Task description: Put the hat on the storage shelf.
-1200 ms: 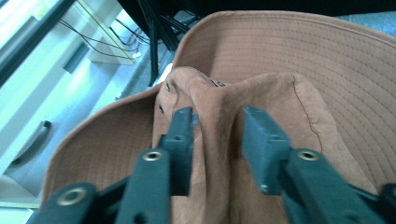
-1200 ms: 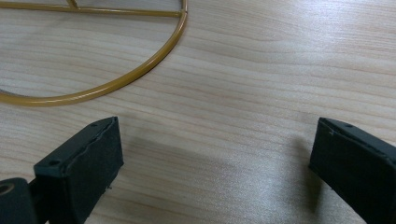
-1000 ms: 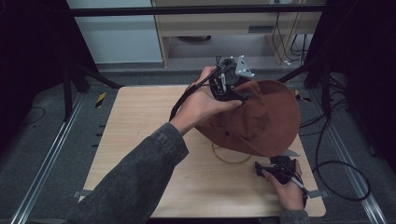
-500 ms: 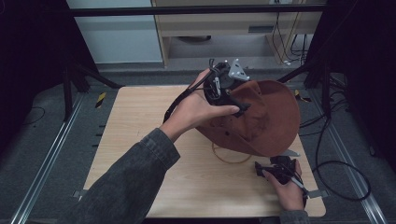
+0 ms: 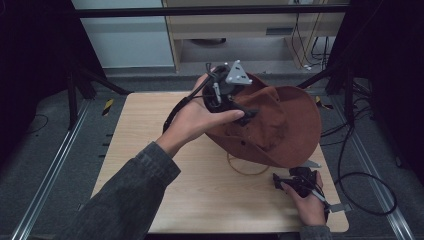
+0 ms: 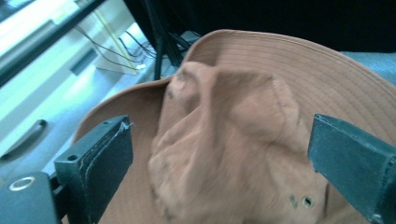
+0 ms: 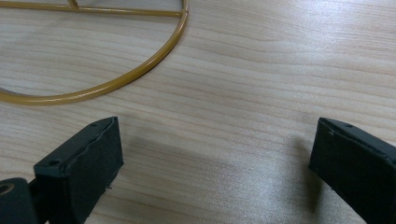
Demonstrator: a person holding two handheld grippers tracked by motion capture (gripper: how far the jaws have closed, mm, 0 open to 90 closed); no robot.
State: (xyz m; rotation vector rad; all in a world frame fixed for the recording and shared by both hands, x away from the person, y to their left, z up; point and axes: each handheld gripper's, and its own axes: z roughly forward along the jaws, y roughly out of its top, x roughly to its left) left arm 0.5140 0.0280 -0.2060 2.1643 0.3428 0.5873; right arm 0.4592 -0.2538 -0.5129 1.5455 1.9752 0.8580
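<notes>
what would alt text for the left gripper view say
A brown wide-brimmed hat with a crumpled crown sits between the left gripper's two open black jaws, slightly blurred. Behind it are a pale cabinet and dangling cables.

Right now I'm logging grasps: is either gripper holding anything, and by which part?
Nothing is held. The left gripper is open around the brown hat's crown; the right gripper is open above the table.

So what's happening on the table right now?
A person works a brown hat on the wooden table. The left gripper is at the hat's crown, jaws wide apart with the crown between them, not clamped. The right gripper rests open near the table's front right, pointing at a gold wire ring that lies by the hat's brim.
</notes>
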